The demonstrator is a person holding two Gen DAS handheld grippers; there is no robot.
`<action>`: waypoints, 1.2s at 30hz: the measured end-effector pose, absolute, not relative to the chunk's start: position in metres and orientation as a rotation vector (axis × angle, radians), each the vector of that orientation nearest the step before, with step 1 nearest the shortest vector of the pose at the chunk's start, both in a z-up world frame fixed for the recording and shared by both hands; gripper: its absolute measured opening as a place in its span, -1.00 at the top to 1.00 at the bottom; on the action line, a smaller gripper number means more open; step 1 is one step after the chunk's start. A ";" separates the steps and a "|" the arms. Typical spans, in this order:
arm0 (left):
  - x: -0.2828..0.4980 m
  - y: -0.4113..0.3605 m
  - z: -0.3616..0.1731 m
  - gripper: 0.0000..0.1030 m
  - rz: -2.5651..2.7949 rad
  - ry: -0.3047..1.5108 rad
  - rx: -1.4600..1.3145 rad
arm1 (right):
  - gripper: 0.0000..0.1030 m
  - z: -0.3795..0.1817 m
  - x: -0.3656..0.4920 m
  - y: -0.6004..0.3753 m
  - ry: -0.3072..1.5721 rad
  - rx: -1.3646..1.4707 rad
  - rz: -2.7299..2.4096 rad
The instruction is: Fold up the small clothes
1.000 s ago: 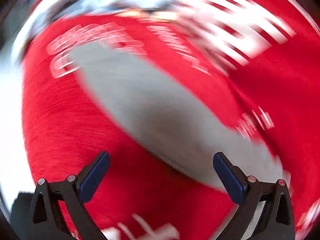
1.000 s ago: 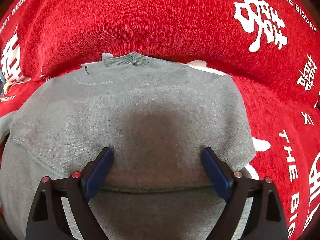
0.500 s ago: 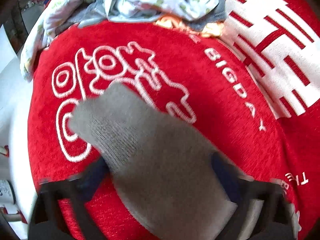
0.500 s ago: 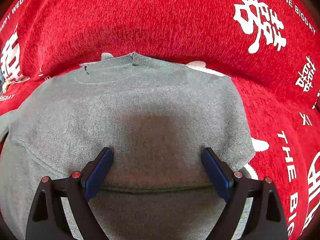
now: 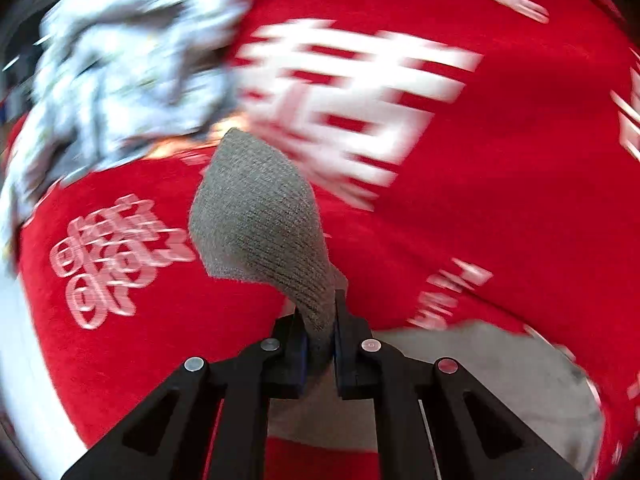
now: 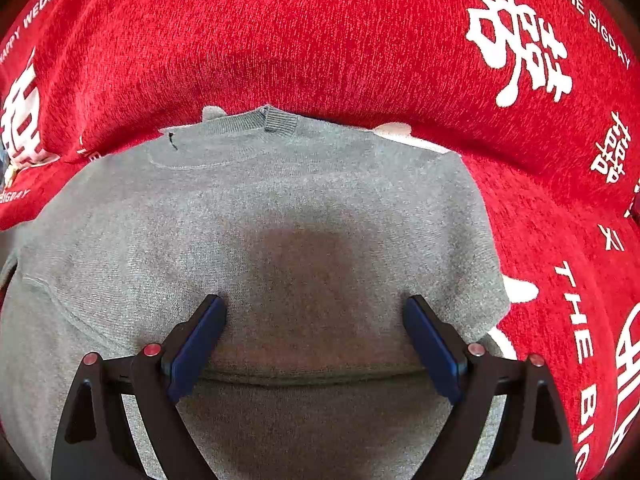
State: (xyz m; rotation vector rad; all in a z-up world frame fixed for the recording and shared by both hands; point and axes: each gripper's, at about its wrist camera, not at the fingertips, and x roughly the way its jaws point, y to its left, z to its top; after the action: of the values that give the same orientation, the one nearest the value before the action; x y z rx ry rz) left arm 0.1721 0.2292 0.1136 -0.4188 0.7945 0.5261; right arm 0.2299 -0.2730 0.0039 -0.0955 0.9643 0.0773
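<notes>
A small grey knit sweater [image 6: 280, 216] lies flat on the red cloth [image 6: 320, 40], its collar [image 6: 276, 118] at the far edge. My right gripper [image 6: 316, 320] hovers open over the sweater's body, blue pads wide apart, pinching nothing. In the left wrist view my left gripper [image 5: 320, 344] is shut on the grey sleeve [image 5: 260, 216], whose ribbed cuff stands up past the fingertips, lifted off the red cloth [image 5: 500, 200]. More grey sweater fabric [image 5: 500, 368] lies low at the right.
A heap of pale printed clothes [image 5: 128, 64] lies at the far left of the red cloth, which carries white characters and lettering [image 6: 516, 48]. A white surface edge [image 5: 12, 320] shows at the left beyond the cloth.
My left gripper went from wide open over the sleeve to shut on it and lifted it, swinging and rolling as the view blurred. My right gripper stayed still and open.
</notes>
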 end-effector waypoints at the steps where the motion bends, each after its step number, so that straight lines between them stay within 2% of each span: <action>1: 0.178 0.208 0.118 0.81 0.484 0.801 -0.399 | -0.79 0.004 0.230 -0.273 0.964 -0.094 0.078; 5: 0.206 0.094 0.125 0.81 0.268 0.836 -0.281 | -0.79 0.004 0.230 -0.274 0.965 -0.079 0.082; 10: 0.228 -0.035 0.101 0.81 0.022 0.926 -0.185 | -0.81 0.005 0.231 -0.276 0.970 -0.059 0.101; 14: 0.241 -0.080 0.074 0.81 -0.078 1.014 -0.176 | -0.81 0.012 0.232 -0.282 0.987 -0.045 0.134; 21: 0.254 -0.097 0.047 0.76 -0.226 1.075 -0.250 | -0.83 0.036 0.217 -0.325 0.951 0.001 0.103; 22: 0.253 -0.102 0.042 0.43 -0.276 1.100 -0.252 | -0.83 0.039 0.216 -0.331 0.949 0.008 0.087; 23: 0.254 -0.105 0.038 -0.13 -0.321 1.136 -0.254 | -0.83 0.041 0.215 -0.338 0.948 0.022 0.078; 24: 0.252 -0.106 0.038 -0.30 -0.322 1.141 -0.249 | -0.83 0.043 0.214 -0.343 0.947 0.040 0.076; 29: 0.230 -0.091 0.072 -0.34 -0.367 1.050 -0.236 | -0.83 0.052 0.204 -0.364 0.920 0.118 0.053; 30: 0.224 -0.082 0.081 -0.39 -0.379 1.029 -0.242 | -0.83 0.053 0.202 -0.365 0.923 0.137 0.064; 31: 0.219 -0.072 0.089 -0.56 -0.370 1.008 -0.240 | -0.83 0.054 0.202 -0.365 0.926 0.157 0.088; 32: 0.214 -0.057 0.096 -0.64 -0.336 0.985 -0.229 | -0.83 0.054 0.201 -0.361 0.933 0.170 0.119; 36: 0.205 0.002 0.107 -0.64 -0.149 0.908 -0.215 | -0.83 0.056 0.208 -0.350 0.935 0.184 0.180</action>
State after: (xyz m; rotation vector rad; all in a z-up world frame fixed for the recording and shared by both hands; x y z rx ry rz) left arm 0.2055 0.0016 0.1069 -0.2151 0.9083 -0.1490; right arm 0.2078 -0.3505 0.0556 0.1835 0.9349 0.1799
